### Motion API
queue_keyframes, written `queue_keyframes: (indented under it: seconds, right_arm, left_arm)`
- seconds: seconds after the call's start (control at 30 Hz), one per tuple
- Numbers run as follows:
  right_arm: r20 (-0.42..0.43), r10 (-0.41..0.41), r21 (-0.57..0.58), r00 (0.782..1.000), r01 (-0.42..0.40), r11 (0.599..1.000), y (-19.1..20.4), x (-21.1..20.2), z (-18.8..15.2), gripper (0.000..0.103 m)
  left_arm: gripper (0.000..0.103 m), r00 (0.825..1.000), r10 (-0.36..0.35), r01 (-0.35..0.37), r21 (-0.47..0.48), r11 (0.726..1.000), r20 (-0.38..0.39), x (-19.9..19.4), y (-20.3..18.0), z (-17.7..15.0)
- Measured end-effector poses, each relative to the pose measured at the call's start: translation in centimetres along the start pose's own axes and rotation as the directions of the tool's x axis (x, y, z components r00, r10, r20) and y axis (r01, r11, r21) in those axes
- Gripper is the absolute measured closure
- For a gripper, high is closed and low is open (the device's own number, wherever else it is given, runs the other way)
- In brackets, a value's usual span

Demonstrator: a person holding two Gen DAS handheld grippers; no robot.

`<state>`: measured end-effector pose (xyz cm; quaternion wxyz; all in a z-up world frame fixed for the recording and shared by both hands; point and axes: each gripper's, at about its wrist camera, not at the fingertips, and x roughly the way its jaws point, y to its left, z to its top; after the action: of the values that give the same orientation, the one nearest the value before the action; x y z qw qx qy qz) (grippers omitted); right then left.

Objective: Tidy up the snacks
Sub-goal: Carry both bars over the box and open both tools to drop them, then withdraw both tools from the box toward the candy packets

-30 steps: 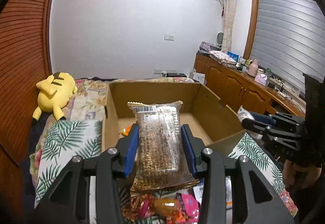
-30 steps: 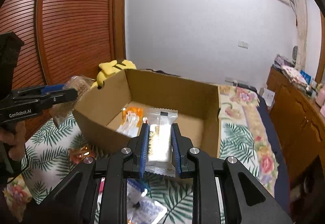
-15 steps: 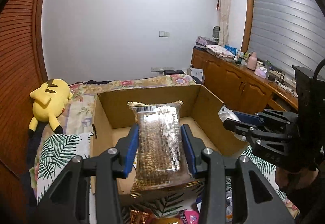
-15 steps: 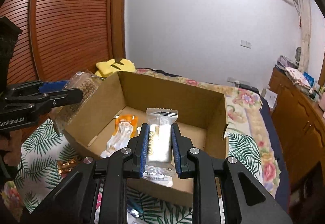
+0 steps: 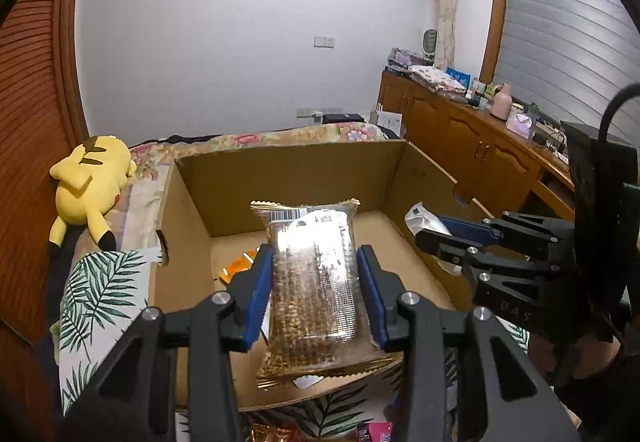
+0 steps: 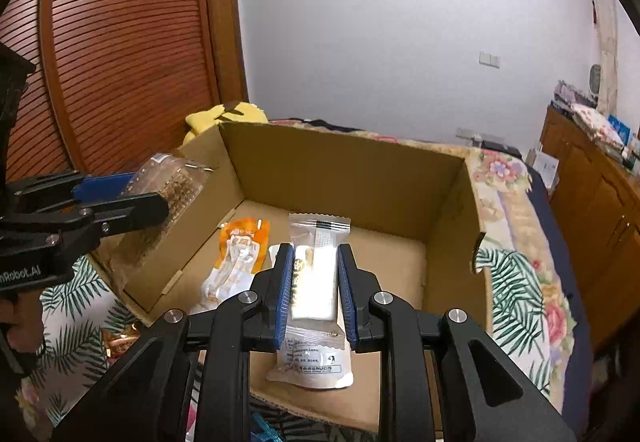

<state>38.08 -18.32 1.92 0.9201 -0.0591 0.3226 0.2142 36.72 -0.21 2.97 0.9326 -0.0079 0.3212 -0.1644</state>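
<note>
Far left, a yellow plush lies on the bed beside the box. I see my left gripper clenched on a grain bar, held over the box's near-left part. On the box floor lies an orange packet. My right gripper grips a white bar by its middle, above the near right of the box. Loose wrappers lie on the bed near the box's front wall. Far right stands a wooden cabinet.
</note>
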Motion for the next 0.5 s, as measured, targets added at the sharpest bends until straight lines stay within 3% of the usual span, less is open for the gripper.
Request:
queue_keyframes:
  seconds: [0.23, 0.27, 0.37, 0.5]
  right_arm:
    - [-0.006, 0.004, 0.024, 1.000, -0.004, 1.000, -0.2, 0.6, -0.1, 0.078]
    - [-0.004, 0.001, 0.025, 1.000, -0.001, 1.000, -0.2, 0.5, -0.1, 0.074]
    - [-0.004, 0.000, 0.019, 1.000, 0.000, 1.000, 0.0, 0.2, -0.2, 0.073]
    - [0.010, 0.002, 0.021, 1.000, -0.002, 1.000, 0.1, -0.7, -0.1, 0.072]
  left_arm:
    - [0.056, 1.000, 0.015, -0.015, 0.005, 1.000, -0.026, 0.9, -0.6, -0.1]
    - [0.054, 1.000, 0.017, -0.017, 0.005, 1.000, -0.022, 0.9, -0.7, -0.2]
    - [0.046, 1.000, 0.024, -0.024, 0.005, 1.000, -0.007, 0.5, -0.6, -0.2]
    - [0.043, 0.999, 0.043, -0.043, 0.005, 0.999, 0.005, -0.3, -0.3, -0.2]
